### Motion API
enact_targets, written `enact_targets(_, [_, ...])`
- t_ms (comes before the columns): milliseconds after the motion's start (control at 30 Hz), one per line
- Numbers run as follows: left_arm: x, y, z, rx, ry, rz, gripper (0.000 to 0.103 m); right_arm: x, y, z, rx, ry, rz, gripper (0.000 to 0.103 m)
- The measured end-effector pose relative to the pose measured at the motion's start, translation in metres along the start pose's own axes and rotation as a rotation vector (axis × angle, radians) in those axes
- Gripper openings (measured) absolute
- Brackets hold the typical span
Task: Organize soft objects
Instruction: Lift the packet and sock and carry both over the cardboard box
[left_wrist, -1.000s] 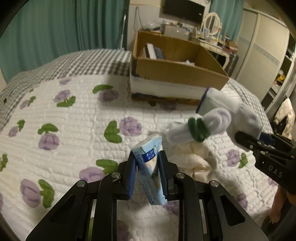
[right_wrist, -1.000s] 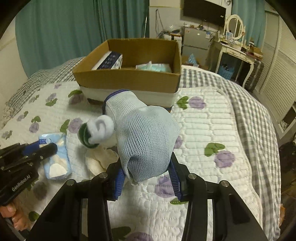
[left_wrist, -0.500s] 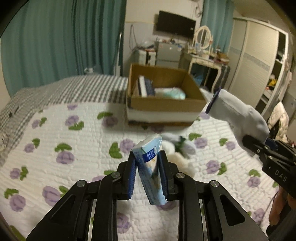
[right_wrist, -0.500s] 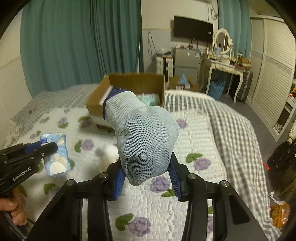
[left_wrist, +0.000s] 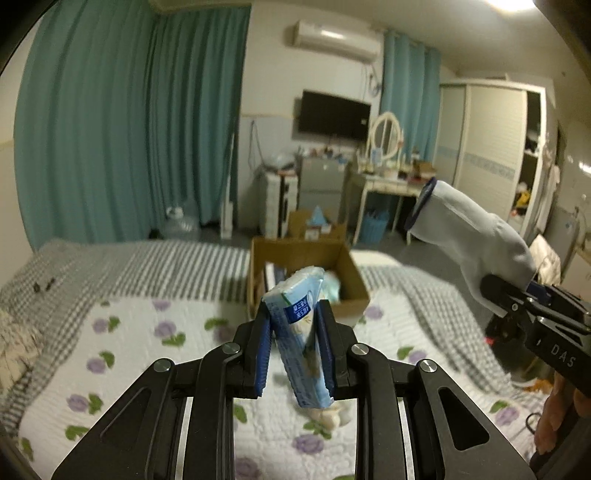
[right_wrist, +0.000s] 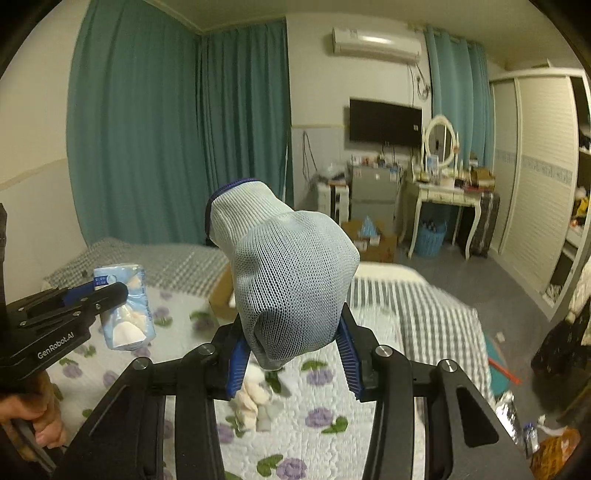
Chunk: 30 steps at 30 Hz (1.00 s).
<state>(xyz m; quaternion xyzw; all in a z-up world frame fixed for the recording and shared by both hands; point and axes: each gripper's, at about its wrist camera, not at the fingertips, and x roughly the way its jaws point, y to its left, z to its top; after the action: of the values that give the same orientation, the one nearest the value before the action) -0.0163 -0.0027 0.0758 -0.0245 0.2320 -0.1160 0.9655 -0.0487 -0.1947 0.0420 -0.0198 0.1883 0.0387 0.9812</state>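
Note:
My left gripper (left_wrist: 293, 325) is shut on a light-blue tissue pack (left_wrist: 301, 332), held high above the bed; the pack also shows in the right wrist view (right_wrist: 123, 306). My right gripper (right_wrist: 291, 339) is shut on a grey knit glove (right_wrist: 288, 273) with a dark blue cuff; the glove shows in the left wrist view (left_wrist: 469, 240) at the right. An open cardboard box (left_wrist: 351, 280) holding soft items sits far ahead on the bed. A cream cloth and rolled socks (right_wrist: 255, 398) lie on the quilt below.
The bed has a white quilt with purple flowers (left_wrist: 129, 354) and a grey checked blanket (left_wrist: 147, 262). Teal curtains (left_wrist: 129, 129), a dressing table (right_wrist: 443, 195), a wardrobe (right_wrist: 539, 184) and floor clutter (right_wrist: 546, 443) lie beyond.
Both grippers have risen well above the bed with their items still held. The box and the socks on the quilt now look farther away and lower in view.

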Motion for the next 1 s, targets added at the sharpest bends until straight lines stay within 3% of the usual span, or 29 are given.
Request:
enact_targets(433, [-0.028,0.001,0.069,0.032,-0.192,-0.003,0.022,-0.04,0.023,0.065,-0.049,-0.18,-0.003,0.043])
enact_targets(700, [0.001,0.006,0.105,0.05,-0.239,0.007,0.022,-0.014,0.022,0.09,-0.057,-0.207,-0.021,0.043])
enact_targets(1000, [0.045,0.005,0.122,0.069,-0.256,0.018,0.022,0.035,0.01,0.108,-0.07,-0.214,-0.046,0.043])
